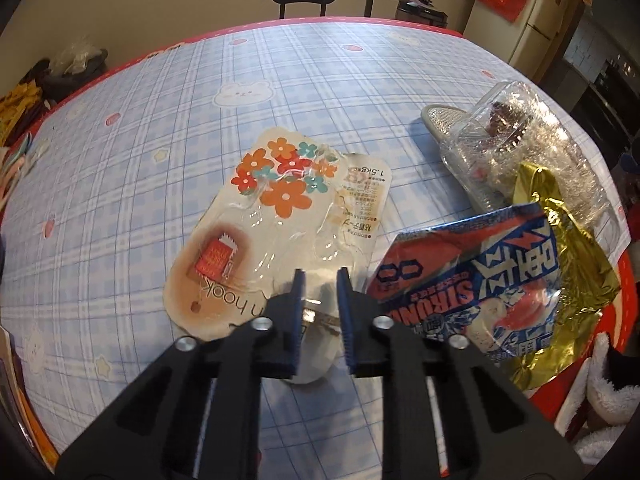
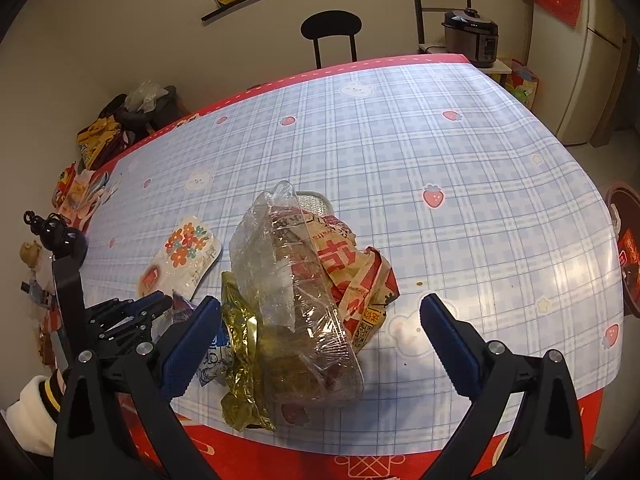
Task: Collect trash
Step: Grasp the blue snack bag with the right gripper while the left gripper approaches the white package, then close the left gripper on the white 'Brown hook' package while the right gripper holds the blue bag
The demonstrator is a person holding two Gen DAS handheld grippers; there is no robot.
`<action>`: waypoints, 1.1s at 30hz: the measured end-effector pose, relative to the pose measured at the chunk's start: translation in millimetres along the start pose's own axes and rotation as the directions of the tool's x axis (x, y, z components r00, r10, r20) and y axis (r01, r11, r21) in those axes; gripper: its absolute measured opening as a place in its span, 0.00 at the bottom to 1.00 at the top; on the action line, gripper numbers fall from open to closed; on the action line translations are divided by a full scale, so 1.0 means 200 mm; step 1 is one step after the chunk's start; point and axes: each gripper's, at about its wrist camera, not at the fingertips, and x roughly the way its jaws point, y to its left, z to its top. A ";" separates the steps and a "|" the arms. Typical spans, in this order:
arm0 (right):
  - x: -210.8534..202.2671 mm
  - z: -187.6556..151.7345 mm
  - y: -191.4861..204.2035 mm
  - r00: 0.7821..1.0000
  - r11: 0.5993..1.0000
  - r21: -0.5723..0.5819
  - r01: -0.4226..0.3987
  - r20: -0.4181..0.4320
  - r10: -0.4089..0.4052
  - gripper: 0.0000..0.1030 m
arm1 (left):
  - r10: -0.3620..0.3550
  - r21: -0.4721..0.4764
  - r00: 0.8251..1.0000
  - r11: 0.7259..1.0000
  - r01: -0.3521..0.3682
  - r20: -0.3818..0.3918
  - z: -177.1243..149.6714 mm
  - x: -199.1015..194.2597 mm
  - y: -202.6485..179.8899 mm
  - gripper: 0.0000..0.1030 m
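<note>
On the checked surface [image 1: 168,92] most of the trash looks uncollected, so I judge the task to be at an early stage. In the left wrist view the left hand-held gripper [image 1: 320,280] sits at 6 o'clock with its blue pads drawn narrow around the near edge of the flowered hook card [image 1: 276,216], a flat blister pack lying at the centre; a strip of the pack is between the pads, but whether they truly pinch it I cannot tell for sure. At 3 o'clock from that card lie a blue and red snack wrapper [image 1: 472,276] and a crumpled gold foil bag [image 1: 576,264], with a clear plastic container [image 1: 520,136] beyond them at 2 o'clock. In the right wrist view the right hand-held gripper [image 2: 320,324] stands wide, its pads either side of that clear container, touching nothing I can see; a red and tan paper bag [image 2: 360,276] is pressed against the container's right side. No bin or sack for the trash shows on the surface. Left to do, by my reading: lift the card, then gather the wrapper, foil, container and paper bag.
</note>
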 end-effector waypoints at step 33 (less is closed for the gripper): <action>0.52 -0.01 0.88 0.891 0.713 -0.609 -0.347 -0.452 0.047 0.06 | -0.065 -0.395 0.992 0.913 0.104 0.113 -0.33 -0.35 0.46 0.46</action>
